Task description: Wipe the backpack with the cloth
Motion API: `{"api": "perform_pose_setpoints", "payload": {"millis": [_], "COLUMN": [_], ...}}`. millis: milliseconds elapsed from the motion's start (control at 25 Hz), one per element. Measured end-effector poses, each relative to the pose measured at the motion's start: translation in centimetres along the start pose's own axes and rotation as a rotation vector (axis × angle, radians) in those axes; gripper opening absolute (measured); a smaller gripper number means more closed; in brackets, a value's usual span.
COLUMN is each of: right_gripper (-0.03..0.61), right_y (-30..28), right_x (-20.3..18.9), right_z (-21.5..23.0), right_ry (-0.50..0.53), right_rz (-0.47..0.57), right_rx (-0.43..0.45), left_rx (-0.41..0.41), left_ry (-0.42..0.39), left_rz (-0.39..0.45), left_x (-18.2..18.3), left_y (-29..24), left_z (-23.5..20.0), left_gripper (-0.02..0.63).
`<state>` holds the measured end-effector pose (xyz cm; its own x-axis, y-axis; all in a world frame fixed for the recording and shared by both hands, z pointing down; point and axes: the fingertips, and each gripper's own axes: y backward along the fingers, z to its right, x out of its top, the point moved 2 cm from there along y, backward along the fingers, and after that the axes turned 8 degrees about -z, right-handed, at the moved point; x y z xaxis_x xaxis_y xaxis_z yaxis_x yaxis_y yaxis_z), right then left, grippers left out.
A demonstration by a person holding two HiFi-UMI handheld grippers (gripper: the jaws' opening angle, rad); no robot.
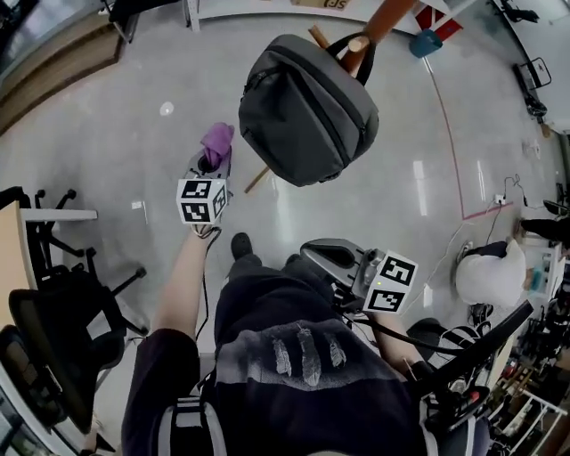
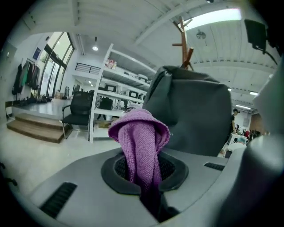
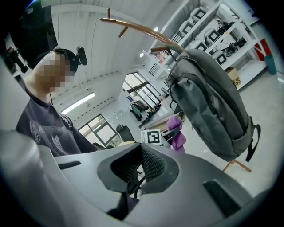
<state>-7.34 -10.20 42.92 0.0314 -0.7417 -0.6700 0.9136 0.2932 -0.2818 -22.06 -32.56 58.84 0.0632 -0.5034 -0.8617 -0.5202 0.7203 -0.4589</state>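
Glossy grey floor [image 1: 107,134], open workshop, white shelving [image 2: 115,88] and black office chairs [image 1: 53,329] round the edges. Left gripper [image 1: 212,160] sits at about 10 o'clock from head-view centre, jaws clamped on the purple cloth [image 1: 217,140]. In the left gripper view the cloth stands up out of the pinch as a folded hump, its lower end nipped between the pads. Straight beyond it, at 3 o'clock of the cloth in the head view, hangs the grey backpack [image 1: 307,111], held off the floor by its top handle on a wooden coat stand [image 1: 383,22] at 1 o'clock. Cloth and backpack are just beside each other but apart: the right gripper view shows a sliver of room between the cloth and the bag's side panel. Right gripper [image 1: 334,258] is low at 5 o'clock, close to the person's torso and well apart from the bag, jaws together on nothing. Progress, as a judgement: cloth is picked up and brought to the bag, so pickup and approach look done; no contact shows, so the wipe itself looks not yet begun. No marks or dirt are readable on the fabric, so whether any panel is already wiped cannot be told. Left to do: press the cloth on and stroke across the panels. The bag hangs free and unsteadied, so it may swing under pressure.
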Motion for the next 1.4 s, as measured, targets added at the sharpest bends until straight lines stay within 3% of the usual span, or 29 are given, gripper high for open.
{"api": "perform_pose_setpoints", "payload": {"millis": [160,400,560,1080,1400], "right_gripper": [-0.008,-0.008,-0.008,-0.008,-0.008], "right_y": [1.3,3.5,4.7,2.3,2.2], "right_x": [1.9,3.8,4.4,4.6,4.2], "right_z": [2.4,4.3,5.1,4.6,4.1], "right_ry": [-0.034,-0.034,-0.046,-0.021,-0.017], "right_rz": [0.022,0.037,0.05,-0.001,-0.003], "right_rx": [-0.036,-0.065,-0.054,0.049,0.038], "left_rx": [0.014,0.019,-0.01,-0.22,-0.332], "left_ry": [0.113,0.261,0.255,0.249,0.171], "left_rz": [-0.085,-0.158,-0.196,-0.229,-0.27], "left_x": [-0.7,-2.6,-3.6,-6.0,-7.2], "left_y": [-6.7,-11.0,-11.3,-7.2,-7.3], "left_z": [-2.3,-1.4,1.6,11.6,16.7], "left_gripper": [0.049,0.049,0.049,0.049,0.049]}}
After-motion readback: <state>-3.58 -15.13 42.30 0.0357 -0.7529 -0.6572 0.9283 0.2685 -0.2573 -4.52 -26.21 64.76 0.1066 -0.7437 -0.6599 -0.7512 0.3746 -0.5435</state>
